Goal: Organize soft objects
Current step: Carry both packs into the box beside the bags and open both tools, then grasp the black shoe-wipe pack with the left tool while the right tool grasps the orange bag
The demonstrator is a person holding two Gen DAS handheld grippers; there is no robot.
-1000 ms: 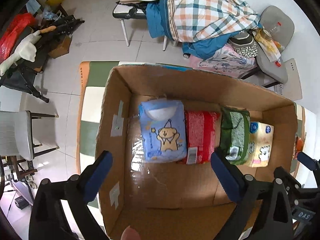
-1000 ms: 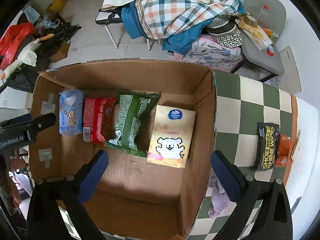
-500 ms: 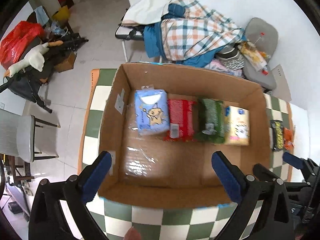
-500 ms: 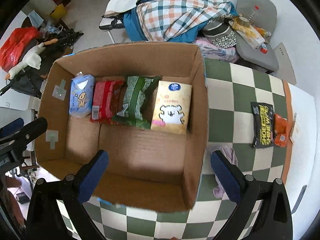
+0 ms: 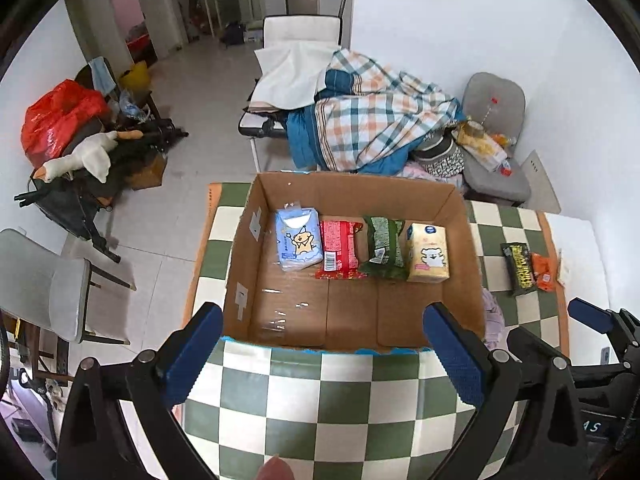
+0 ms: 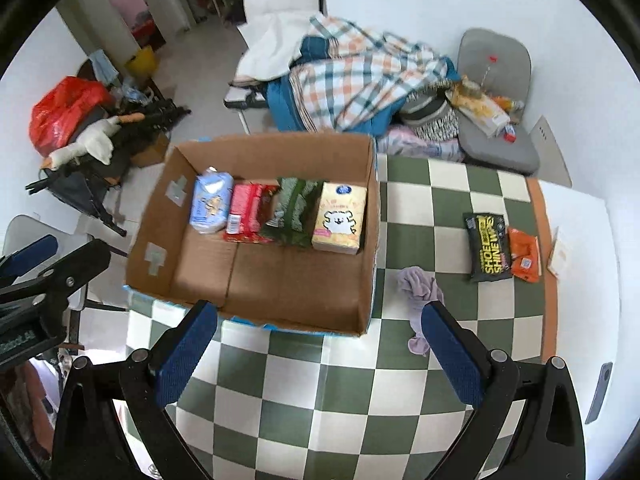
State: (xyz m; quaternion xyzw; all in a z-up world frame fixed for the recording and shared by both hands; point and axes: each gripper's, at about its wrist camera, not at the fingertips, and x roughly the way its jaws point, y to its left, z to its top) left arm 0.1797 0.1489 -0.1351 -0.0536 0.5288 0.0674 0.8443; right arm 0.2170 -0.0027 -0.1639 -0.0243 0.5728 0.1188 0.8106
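A table covered in green-and-white checked cloth (image 6: pixel 404 236) with an orange border carries everything. A cardboard box (image 6: pixel 372 240) stands on its far left part, reaching the far edge and nearly the left edge. Near the right edge lie a black shoe-wipes pack (image 6: pixel 488 246) and an orange packet (image 6: pixel 525 260), touching side by side, with a pale card (image 6: pixel 562 256) just beyond them on the border. A crumpled lilac cloth (image 6: pixel 420 292) lies just beside the box's right wall, toward the near side
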